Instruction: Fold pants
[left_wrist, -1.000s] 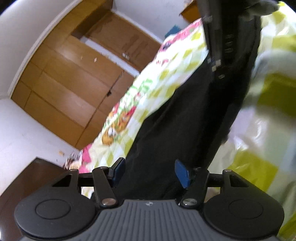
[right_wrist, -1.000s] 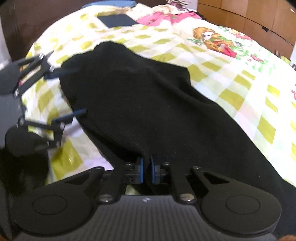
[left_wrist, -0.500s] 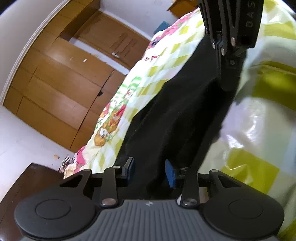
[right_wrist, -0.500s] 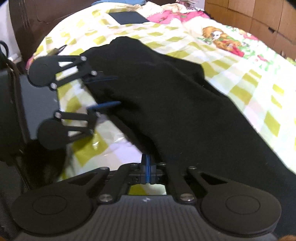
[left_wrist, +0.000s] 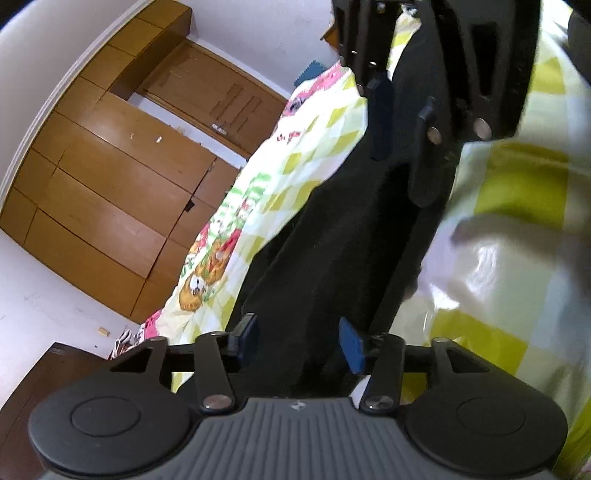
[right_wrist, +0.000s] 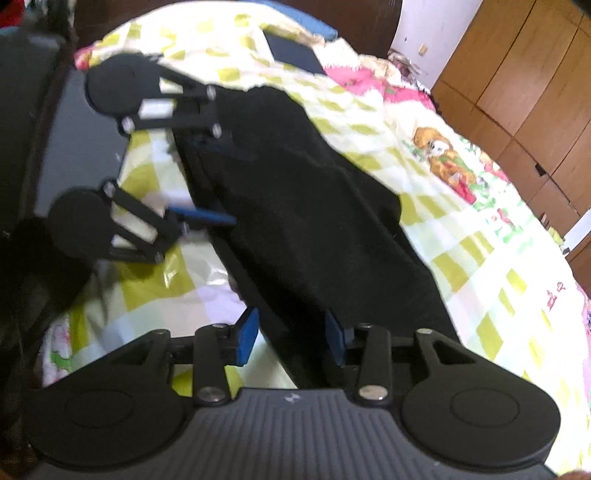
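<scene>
Black pants (right_wrist: 314, 206) lie folded lengthwise on a yellow-checked bedsheet (right_wrist: 480, 266); in the left wrist view the pants (left_wrist: 332, 251) run up the middle. My left gripper (left_wrist: 299, 341) is open with pants fabric between its blue pads, not clamped. It shows in the right wrist view (right_wrist: 207, 181) at the far end of the pants. My right gripper (right_wrist: 290, 334) is open over the near edge of the pants. It shows in the left wrist view (left_wrist: 402, 114) above the far end.
A dark flat rectangle (right_wrist: 295, 55) lies near the head of the bed. A wooden wardrobe and door (left_wrist: 122, 177) stand beyond the bed. A dark wooden cabinet (left_wrist: 48, 369) is beside the bed. A cartoon bear print (right_wrist: 439, 151) marks the sheet.
My right gripper was shut on the pants edge and has opened. My left gripper has opened wider. The two grippers have come closer together along the pants.
</scene>
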